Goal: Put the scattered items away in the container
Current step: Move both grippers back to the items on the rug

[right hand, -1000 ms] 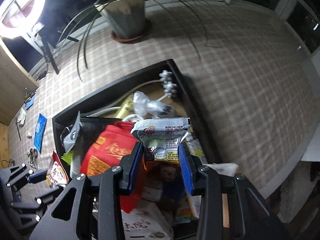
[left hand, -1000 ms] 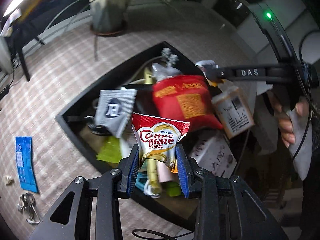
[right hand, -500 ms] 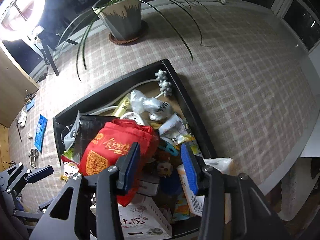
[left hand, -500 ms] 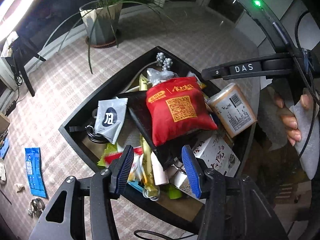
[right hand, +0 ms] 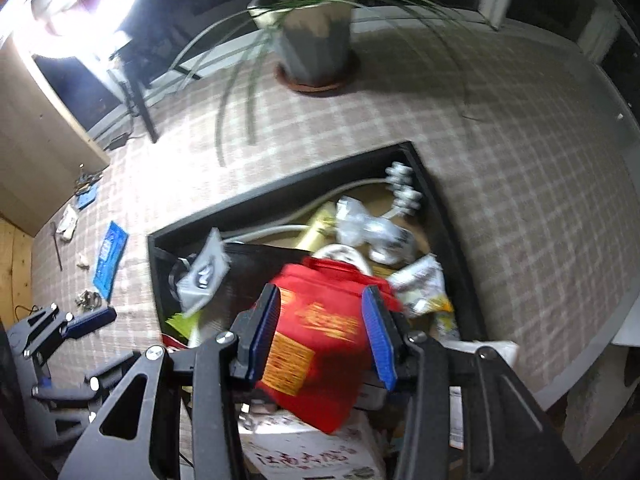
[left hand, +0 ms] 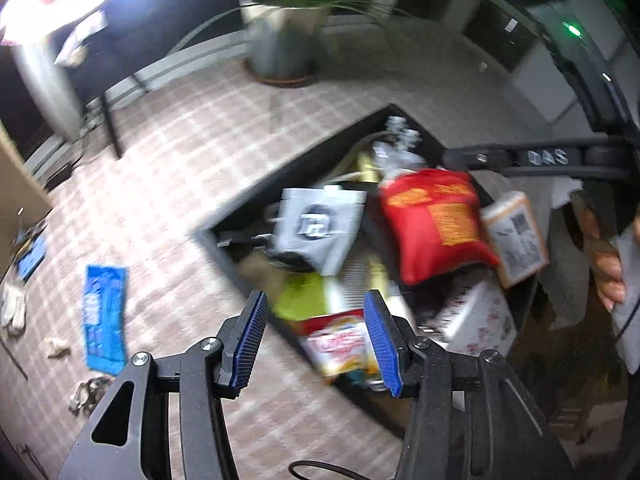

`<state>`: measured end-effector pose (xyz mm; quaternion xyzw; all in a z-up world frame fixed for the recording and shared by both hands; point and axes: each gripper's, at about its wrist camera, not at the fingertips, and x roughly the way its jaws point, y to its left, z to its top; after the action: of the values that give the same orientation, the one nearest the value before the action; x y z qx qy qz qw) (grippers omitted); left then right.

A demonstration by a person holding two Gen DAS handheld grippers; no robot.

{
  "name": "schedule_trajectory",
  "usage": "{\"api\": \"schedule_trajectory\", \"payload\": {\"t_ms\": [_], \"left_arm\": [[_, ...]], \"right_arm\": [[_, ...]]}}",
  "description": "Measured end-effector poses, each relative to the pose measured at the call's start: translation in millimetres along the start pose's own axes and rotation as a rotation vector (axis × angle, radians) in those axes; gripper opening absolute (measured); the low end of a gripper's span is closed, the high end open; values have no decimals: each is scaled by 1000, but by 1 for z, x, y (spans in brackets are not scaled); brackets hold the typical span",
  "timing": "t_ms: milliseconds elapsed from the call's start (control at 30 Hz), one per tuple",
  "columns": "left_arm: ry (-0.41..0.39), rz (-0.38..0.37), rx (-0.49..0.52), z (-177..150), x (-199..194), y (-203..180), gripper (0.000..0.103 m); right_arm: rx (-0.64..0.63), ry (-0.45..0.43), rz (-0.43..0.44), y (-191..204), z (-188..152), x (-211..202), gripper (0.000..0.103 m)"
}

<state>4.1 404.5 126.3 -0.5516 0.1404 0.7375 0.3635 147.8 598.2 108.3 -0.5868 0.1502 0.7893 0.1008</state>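
A black tray (left hand: 312, 156) (right hand: 280, 196) on the checked tablecloth is full of items: a red pouch (left hand: 432, 220) (right hand: 320, 344), a grey sachet (left hand: 320, 228), a white box (right hand: 304, 452). The Coffee-mate sachet (left hand: 340, 344) lies at the tray's near edge. My left gripper (left hand: 316, 340) is open and empty just above that sachet. My right gripper (right hand: 324, 336) is open and empty above the red pouch. A blue packet (left hand: 104, 312) (right hand: 110, 252) and keys (left hand: 88, 392) lie on the cloth left of the tray.
A potted plant (right hand: 316, 40) stands at the back of the table. Small scraps (left hand: 12, 308) lie near the left edge. A bright ring lamp (right hand: 72, 8) is at the far left. The table edge (right hand: 592, 360) curves on the right.
Both grippers opened and dropped their sachets into the tray. The left gripper has since swung left and back toward the tray's near edge; the right one has lowered over the red pouch.
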Motion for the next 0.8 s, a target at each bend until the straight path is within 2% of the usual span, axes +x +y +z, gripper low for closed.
{"api": "schedule_trajectory", "payload": {"t_ms": [300,400,633,800], "left_arm": [[-8,123,-223,-18,-17,127,48],[-12,164,-299,-26,-24,172,48],[0,262,-406,-48,-39,271,58],[21,306,-476,-63,-42,344,67]], "right_arm": [[-137,21,55,73,25,17,42],[-186,34,76,101,34,27,48],[-266,87,153,180,38,59,58],[-263,153,194,233,32,93,59]]}}
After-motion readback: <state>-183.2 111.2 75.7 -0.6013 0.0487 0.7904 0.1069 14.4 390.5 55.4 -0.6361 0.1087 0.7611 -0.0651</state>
